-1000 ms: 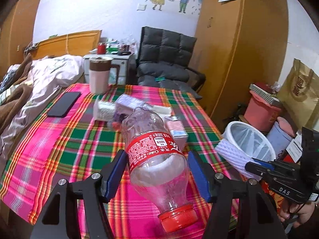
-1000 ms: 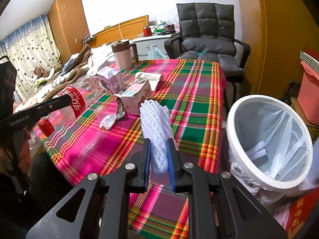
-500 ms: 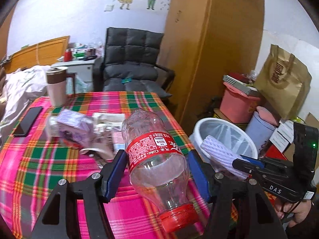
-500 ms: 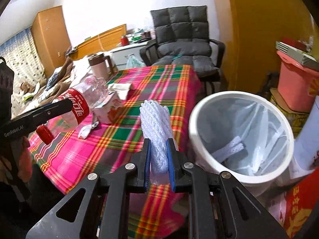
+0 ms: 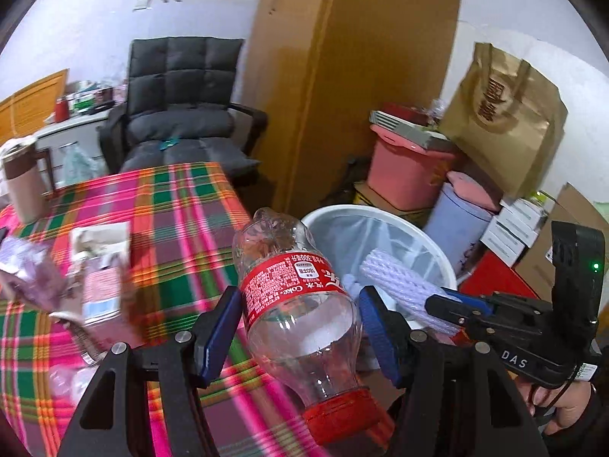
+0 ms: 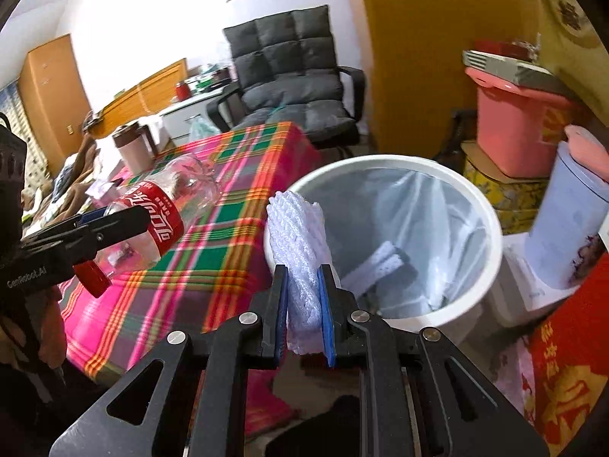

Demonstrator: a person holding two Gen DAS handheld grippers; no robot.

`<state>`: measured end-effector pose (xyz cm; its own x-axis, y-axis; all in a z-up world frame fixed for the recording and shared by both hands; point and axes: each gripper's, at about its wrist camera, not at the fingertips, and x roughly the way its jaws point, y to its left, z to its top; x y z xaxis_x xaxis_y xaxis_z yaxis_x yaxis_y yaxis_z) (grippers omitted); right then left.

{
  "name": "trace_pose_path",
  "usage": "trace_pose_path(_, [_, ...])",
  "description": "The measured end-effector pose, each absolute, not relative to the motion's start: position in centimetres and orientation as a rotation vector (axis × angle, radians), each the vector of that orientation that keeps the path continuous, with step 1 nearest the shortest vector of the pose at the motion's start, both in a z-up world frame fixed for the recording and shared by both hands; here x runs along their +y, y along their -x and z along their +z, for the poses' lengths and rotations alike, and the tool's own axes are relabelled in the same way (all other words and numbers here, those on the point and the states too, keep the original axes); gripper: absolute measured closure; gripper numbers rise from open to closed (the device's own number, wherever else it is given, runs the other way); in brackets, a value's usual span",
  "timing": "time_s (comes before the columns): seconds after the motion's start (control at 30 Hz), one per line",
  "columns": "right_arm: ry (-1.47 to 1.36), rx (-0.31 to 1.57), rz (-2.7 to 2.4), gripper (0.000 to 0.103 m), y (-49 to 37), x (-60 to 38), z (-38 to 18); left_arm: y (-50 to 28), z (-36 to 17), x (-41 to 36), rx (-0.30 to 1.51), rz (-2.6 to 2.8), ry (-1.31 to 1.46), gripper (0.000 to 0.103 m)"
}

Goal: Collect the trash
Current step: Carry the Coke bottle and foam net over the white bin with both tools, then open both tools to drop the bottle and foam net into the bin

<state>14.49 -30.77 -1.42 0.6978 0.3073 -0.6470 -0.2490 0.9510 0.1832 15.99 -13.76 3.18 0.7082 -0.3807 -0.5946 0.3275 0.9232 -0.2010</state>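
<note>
Both hands have swung from the table (image 5: 179, 205) toward the bin (image 6: 491, 236), left gripper (image 5: 300, 327) clamping the bottle (image 5: 300, 297), right gripper (image 6: 302, 297) pinching foam netting (image 6: 298, 236) at the rim; early release would likely drop either outside.

The bin (image 6: 491, 228) stands right of the table (image 6: 243, 175), chair (image 6: 289, 87) behind.

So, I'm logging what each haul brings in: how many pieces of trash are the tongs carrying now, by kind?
Clear plastic cola bottle with red label: 1
White foam net sleeve: 1
Total: 2
</note>
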Motion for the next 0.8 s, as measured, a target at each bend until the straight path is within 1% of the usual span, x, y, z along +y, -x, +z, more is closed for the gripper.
trace_pose_path(0.47, [-0.114,0.79,0.217,0.085,-15.8,-33.9,-2.6,-20.6,0.8,-20.1,0.751,-0.529,0.059,0.039])
trace_pose_path(0.67, [-0.12,0.811,0.212,0.085,-16.4,-34.2,-2.9,-21.8,-0.1,-21.2,0.779,-0.541,0.06,0.039])
trace_pose_path(0.8, [-0.112,0.818,0.21,0.083,-16.5,-34.2,-3.0,-22.3,-0.4,-21.2,0.794,-0.544,0.075,0.039])
